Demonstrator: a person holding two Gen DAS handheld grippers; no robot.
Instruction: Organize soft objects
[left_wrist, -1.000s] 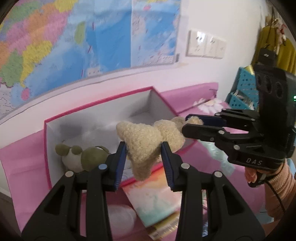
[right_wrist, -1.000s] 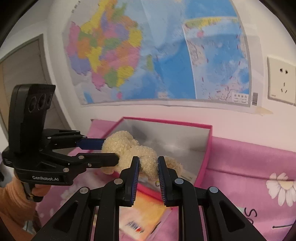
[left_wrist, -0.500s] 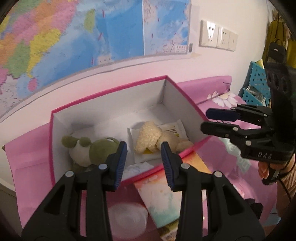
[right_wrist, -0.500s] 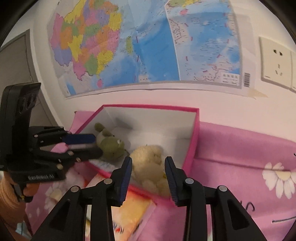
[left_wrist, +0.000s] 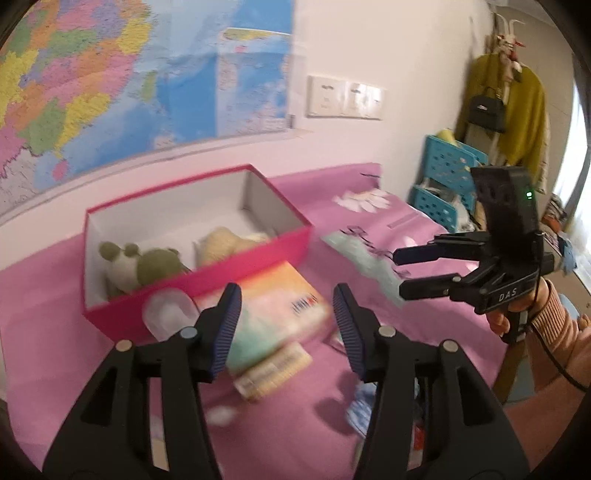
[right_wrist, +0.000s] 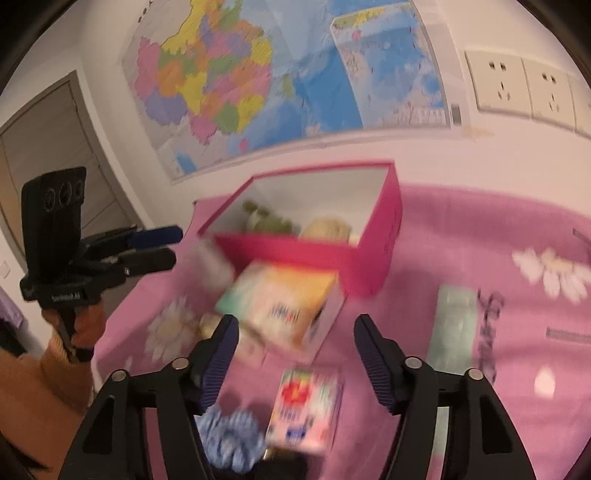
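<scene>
A pink open box (left_wrist: 199, 282) (right_wrist: 384, 254) stands on the pink bedspread by the wall. Inside lie a green plush (left_wrist: 147, 264) (right_wrist: 267, 221) on the left and a beige plush (left_wrist: 221, 243) (right_wrist: 325, 229) on the right. My left gripper (left_wrist: 286, 321) (right_wrist: 166, 246) hovers in front of the box, jaws opening, nothing between them. My right gripper (right_wrist: 295, 332) (left_wrist: 400, 272) is off to the right of the box, jaws also opening and empty. A blue patterned fabric piece (right_wrist: 229, 435) (left_wrist: 364, 406) lies near the front.
A colourful pack (left_wrist: 273, 314) (right_wrist: 284, 306) leans at the box's front. A small pink pack (right_wrist: 306, 410) and a pale green pack (right_wrist: 454, 325) lie on the bedspread. Teal baskets (left_wrist: 443, 177) and a hanging yellow coat (left_wrist: 524, 110) stand at the right.
Both grippers held the beige plush above the box, then let it go; it now lies inside. Both have pulled back from the box and their jaws stand wider.
</scene>
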